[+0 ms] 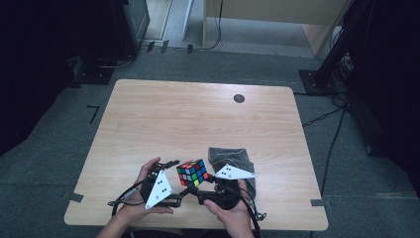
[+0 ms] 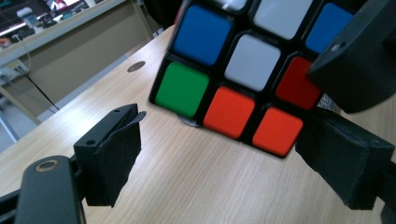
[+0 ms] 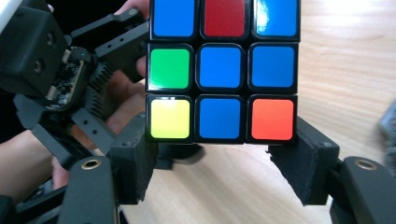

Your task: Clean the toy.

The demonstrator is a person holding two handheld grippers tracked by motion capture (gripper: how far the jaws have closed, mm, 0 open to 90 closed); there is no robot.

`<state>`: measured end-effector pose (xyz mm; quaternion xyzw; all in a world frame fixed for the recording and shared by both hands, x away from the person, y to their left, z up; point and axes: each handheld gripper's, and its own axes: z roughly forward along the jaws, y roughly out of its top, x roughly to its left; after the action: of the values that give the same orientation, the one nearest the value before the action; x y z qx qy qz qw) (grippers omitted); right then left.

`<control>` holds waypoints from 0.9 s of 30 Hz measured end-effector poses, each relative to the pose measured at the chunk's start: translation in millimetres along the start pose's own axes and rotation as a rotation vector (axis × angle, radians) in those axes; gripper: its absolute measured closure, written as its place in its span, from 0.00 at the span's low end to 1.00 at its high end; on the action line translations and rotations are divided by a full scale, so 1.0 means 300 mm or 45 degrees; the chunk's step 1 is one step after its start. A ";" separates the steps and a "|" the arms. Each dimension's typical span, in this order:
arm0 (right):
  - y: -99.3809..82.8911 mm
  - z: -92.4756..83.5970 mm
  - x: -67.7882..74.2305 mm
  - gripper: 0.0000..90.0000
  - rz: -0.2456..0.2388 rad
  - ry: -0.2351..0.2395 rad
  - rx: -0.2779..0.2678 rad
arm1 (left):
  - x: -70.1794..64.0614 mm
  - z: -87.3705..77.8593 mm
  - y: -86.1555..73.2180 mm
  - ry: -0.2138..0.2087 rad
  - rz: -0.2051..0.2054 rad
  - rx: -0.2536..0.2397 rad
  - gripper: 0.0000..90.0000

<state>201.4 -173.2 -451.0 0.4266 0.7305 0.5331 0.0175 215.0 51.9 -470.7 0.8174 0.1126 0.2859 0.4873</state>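
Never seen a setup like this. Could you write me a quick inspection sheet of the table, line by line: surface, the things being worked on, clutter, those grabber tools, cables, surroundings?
Surface: light wooden table, a dark round spot near the far edge.
Job's things: scrambled puzzle cube held off the table near its front edge.
Clutter: grey cloth lying just right of the cube.
Grippers: right gripper shut on the cube's lower edge; left gripper open, its pads beside the cube, contact cannot be told.
Cables: black cable trailing from the left gripper; more cables on the floor at right.
Surroundings: grey carpet floor, dark stands, a pale wooden cabinet behind.
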 end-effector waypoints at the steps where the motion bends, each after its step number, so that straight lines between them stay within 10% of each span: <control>1: 0.000 0.003 0.002 0.38 0.002 0.010 0.013 | -0.006 0.003 0.000 0.001 0.021 0.003 0.17; 7: -0.001 0.018 -0.003 0.38 0.052 0.078 0.109 | -0.027 0.003 -0.005 0.010 0.088 -0.014 0.34; 22: 0.031 -0.058 -0.055 0.29 0.042 0.167 -0.056 | 0.039 -0.022 -0.024 -0.039 -0.094 -0.022 0.37; 25: 0.038 -0.086 -0.076 0.30 0.036 0.114 -0.112 | 0.061 -0.032 -0.029 -0.048 -0.158 -0.023 0.37; 27: 0.038 -0.098 -0.092 0.30 -0.052 -0.040 -0.101 | 0.070 -0.038 -0.030 -0.053 -0.186 -0.020 0.37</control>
<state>211.8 -212.6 -441.0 0.4188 0.7169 0.5545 0.0567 226.4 74.5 -466.9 0.8089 0.1595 0.2334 0.5155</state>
